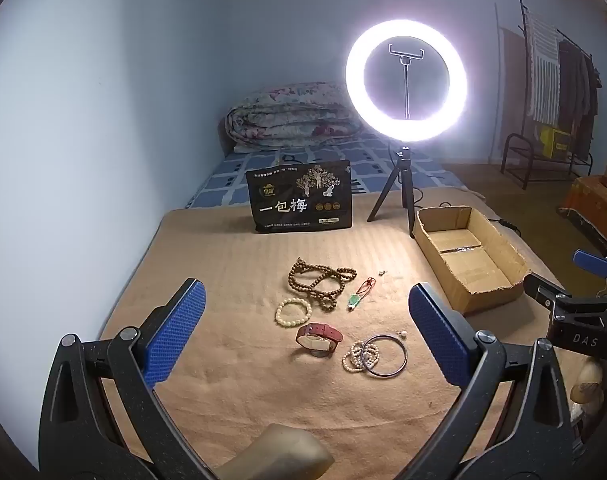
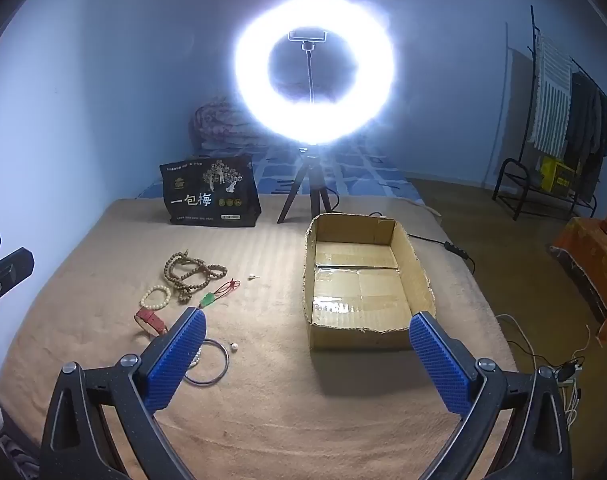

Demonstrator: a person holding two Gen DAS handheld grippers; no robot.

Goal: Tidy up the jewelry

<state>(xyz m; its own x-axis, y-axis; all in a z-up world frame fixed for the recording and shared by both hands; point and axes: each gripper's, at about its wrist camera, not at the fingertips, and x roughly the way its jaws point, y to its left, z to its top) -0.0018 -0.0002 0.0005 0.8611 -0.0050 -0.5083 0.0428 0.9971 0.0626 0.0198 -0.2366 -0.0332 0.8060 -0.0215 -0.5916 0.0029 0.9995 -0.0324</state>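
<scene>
Jewelry lies on the tan blanket (image 1: 231, 280): a long brown bead necklace (image 1: 319, 280), a cream bead bracelet (image 1: 293, 312), a red-strap watch (image 1: 318, 338), a green pendant on red cord (image 1: 357, 294), a white bead bracelet (image 1: 357, 356) beside a metal bangle (image 1: 385, 356), and small earrings (image 1: 382, 273). An empty cardboard box (image 1: 469, 258) stands at the right. My left gripper (image 1: 305, 320) is open and empty, above the jewelry. My right gripper (image 2: 307, 350) is open and empty, in front of the box (image 2: 363, 280), with the bangle (image 2: 207, 362) by its left finger.
A lit ring light on a tripod (image 1: 405, 84) and a black snack bag (image 1: 301, 202) stand at the back of the blanket. A folded quilt (image 1: 295, 120) lies behind. A clothes rack (image 1: 555, 92) stands far right. Cables (image 2: 455, 250) run right of the box.
</scene>
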